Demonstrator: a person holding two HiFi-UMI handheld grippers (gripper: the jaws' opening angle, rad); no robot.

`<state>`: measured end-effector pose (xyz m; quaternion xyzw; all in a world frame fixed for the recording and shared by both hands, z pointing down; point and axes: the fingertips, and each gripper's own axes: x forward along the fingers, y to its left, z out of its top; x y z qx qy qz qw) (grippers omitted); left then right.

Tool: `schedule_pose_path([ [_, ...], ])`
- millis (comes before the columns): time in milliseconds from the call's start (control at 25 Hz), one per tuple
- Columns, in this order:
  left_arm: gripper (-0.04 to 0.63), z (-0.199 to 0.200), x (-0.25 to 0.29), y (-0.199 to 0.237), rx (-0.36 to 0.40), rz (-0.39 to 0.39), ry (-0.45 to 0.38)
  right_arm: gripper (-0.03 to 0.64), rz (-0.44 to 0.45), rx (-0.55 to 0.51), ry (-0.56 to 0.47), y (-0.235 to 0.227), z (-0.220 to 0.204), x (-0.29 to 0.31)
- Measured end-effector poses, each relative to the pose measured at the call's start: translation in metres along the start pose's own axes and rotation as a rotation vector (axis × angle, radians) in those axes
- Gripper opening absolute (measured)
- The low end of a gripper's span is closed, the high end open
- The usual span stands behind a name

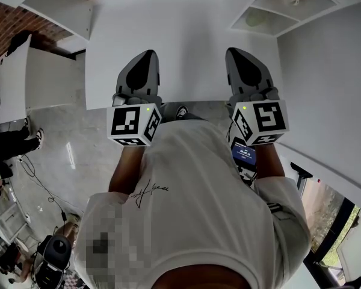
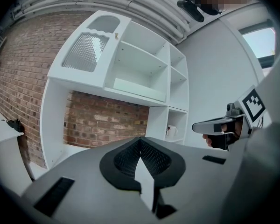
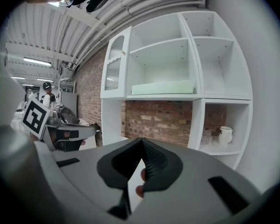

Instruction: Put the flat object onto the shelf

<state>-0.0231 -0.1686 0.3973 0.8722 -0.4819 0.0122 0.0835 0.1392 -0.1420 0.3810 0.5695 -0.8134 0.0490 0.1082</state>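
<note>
Both left gripper (image 1: 145,56) and right gripper (image 1: 236,53) clamp a smooth flat white board (image 1: 186,35).

Shirt print (image 1: 149,191): dark handwritten-style scrawl on the white shirt, too small to read.
Blue screen (image 1: 244,153): pale lettering, probably a readout, too blurred to read.
Left marker cube (image 1: 134,124), right marker cube (image 1: 262,120): black-and-white square codes, no words.

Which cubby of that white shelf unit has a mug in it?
The bottom right cubby: a white mug stands there. The two cubbies above it are bare.
</note>
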Motion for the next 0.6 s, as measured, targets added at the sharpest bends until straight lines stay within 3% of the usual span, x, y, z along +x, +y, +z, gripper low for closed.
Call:
schedule_pose_path([
  [320,0.012,0.004,-0.005,0.006,0.038,-0.006,-0.006,0.026,0.008,0.009,0.005,0.009,0.001,0.002],
  [600,0.012,0.001,-0.011,0.007,0.011,0.0,-0.006,0.026,0.005,0.009,0.007,0.012,-0.002,-0.004],
])
